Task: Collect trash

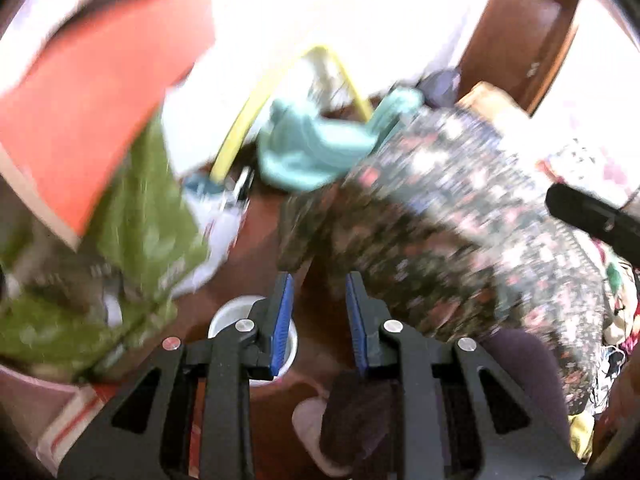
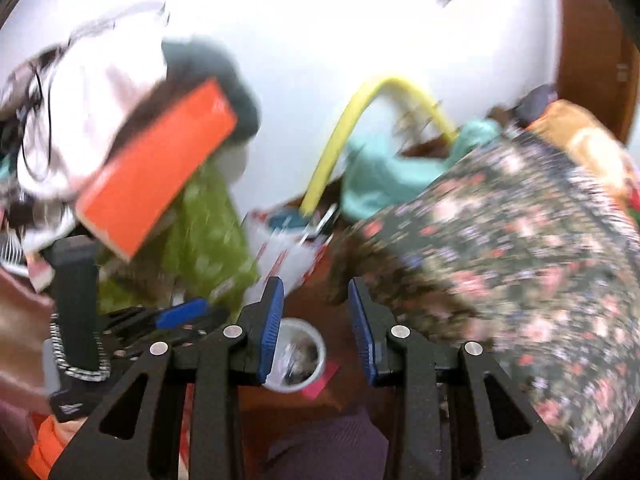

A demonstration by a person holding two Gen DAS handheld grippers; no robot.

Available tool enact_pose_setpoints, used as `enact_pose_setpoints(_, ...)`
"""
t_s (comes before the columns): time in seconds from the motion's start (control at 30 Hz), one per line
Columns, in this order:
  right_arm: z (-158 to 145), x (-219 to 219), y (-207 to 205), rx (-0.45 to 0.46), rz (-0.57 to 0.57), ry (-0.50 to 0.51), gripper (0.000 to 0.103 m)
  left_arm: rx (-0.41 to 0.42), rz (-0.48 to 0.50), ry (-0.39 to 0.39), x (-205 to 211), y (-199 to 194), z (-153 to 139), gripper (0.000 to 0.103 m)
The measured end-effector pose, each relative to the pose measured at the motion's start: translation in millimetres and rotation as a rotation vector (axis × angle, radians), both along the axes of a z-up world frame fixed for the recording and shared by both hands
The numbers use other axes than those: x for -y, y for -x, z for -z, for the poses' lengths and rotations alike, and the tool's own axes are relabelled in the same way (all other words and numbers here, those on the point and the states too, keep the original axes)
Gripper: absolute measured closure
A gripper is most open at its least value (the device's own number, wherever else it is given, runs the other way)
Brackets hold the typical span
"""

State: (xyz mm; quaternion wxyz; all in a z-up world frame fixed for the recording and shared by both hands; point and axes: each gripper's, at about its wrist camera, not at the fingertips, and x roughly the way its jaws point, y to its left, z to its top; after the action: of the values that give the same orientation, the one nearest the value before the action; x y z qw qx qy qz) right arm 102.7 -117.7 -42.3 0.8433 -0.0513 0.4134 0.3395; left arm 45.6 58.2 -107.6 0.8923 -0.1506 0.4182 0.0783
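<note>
Both views are motion-blurred, so we report only coarse detail. We take the white cup (image 2: pixel 298 354) as the landmark; it stands on the brown tabletop (image 2: pixel 316 280) and holds crumpled trash, which we cannot identify further.

Left hand-held gripper (image 1: pixel 319 320): we see its blue-padded fingers (image 1: pixel 283 322) parted by a moderate gap with nothing between them. The white cup (image 1: pixel 230 314) lies just beside and partly behind its left finger. In the right wrist view this gripper (image 2: pixel 182 314) appears to the left of the cup, close to it.

Right hand-held gripper (image 2: pixel 316 326): its jaws also stand moderately apart and hold nothing. The cup sits below the gap, toward the left finger (image 2: pixel 269 336). A pink paper scrap (image 2: pixel 322 382) lies on the tabletop, touching the cup's lower right edge.

Around the cup we note:
- Right of it, a dark floral cloth (image 2: pixel 520 264) draped over a large mass, reaching near the right finger.
- Beyond it, a white and red printed package (image 2: pixel 286 254) lying flat, with a yellow hose (image 2: pixel 340 136) arching up behind that, and a teal cloth (image 2: pixel 384 172) to the right of the hose.
- Up and left of it, a green patterned cloth (image 2: pixel 208 240), with an orange box (image 2: pixel 160 168) tilted above the cloth.
- Below it, near the frame edge, a purple fabric (image 2: pixel 336 440).
</note>
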Motion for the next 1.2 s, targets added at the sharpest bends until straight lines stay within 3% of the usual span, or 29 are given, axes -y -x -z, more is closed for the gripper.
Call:
enact_pose_setpoints(0.23,-66.9,58.7,46.5,0.184,0.192,-0.125,0.072,0.251,0.109,-0.096,38.9,34.7,-90.6,0.077)
enact_pose_setpoints(0.37,-88.3,75.8,68.5,0.261,0.268,-0.157,0.072,0.350,0.159,-0.119,54.0,57.3,-120.3,0.077)
enact_pose_setpoints(0.43,-96.8,82.6,81.7,0.297,0.295,-0.178,0.072,0.378,0.173,-0.128,61.4,66.3,-128.4,0.073)
enact_pose_setpoints(0.47,-99.6,84.4,86.2,0.312,0.304,-0.183,0.072,0.393,0.181,-0.137,65.1,70.7,-132.1,0.065)
enact_pose_setpoints(0.57,-104.3,90.5,96.1,0.347,0.327,-0.182,0.059,0.425,0.194,-0.174,72.9,81.9,-137.2,0.041)
enact_pose_setpoints(0.63,-107.5,94.2,103.3,0.363,0.354,-0.192,0.031,0.430,0.200,-0.177,75.1,86.2,-137.4,0.032)
enact_pose_setpoints(0.73,-107.4,100.1,109.9,0.382,0.399,-0.204,0.009,0.431,0.206,-0.168,75.4,88.5,-137.7,0.026)
enact_pose_setpoints(0.87,-107.8,102.4,116.1,0.401,0.422,-0.190,0.002,0.434,0.201,-0.171,77.4,93.6,-137.4,0.021)
enact_pose_setpoints(1.2,-104.2,101.4,115.4,0.396,0.434,-0.147,0.002,0.425,0.190,-0.140,69.1,94.8,-134.7,0.020)
